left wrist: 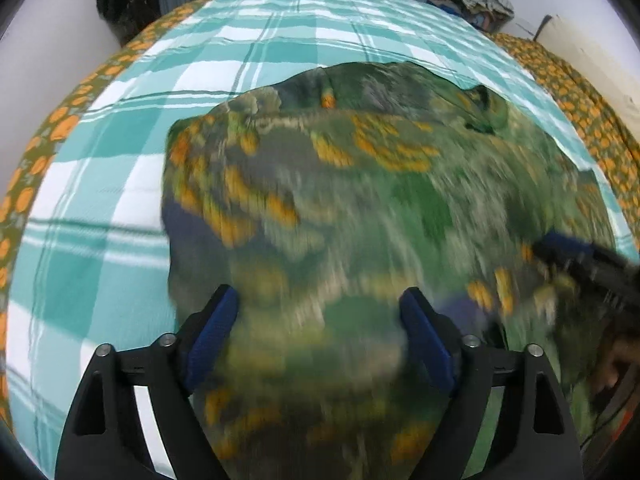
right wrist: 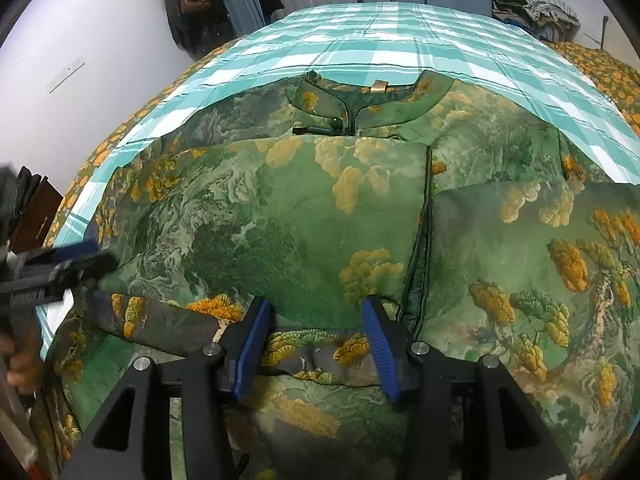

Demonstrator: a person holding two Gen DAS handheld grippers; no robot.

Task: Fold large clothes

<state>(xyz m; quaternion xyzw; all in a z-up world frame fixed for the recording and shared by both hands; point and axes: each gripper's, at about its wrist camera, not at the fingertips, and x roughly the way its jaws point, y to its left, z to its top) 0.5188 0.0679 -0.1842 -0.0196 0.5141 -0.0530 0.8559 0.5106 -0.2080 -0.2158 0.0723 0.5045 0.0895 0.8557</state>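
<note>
On the checked bed [right wrist: 420, 40] the green printed garment [right wrist: 304, 216] lay sleeves-in, my left fingers [left wrist: 320, 340] wide and empty above it, right fingers [right wrist: 316, 340] half-open gripping nothing; next likely fold hem toward collar [right wrist: 360, 96].

One green printed garment [right wrist: 280, 220]; one checked bedsheet [right wrist: 400, 40]; two grippers: left [left wrist: 320, 332], right [right wrist: 316, 344]; perhaps one clothes pile [right wrist: 532, 8].

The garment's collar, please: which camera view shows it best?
The right wrist view: the collar is sharp there, lying flat at the far end of the green printed garment, its front fastening visible. The left wrist view is motion-blurred, so the garment is a smeared mound with no collar discernible.
</note>
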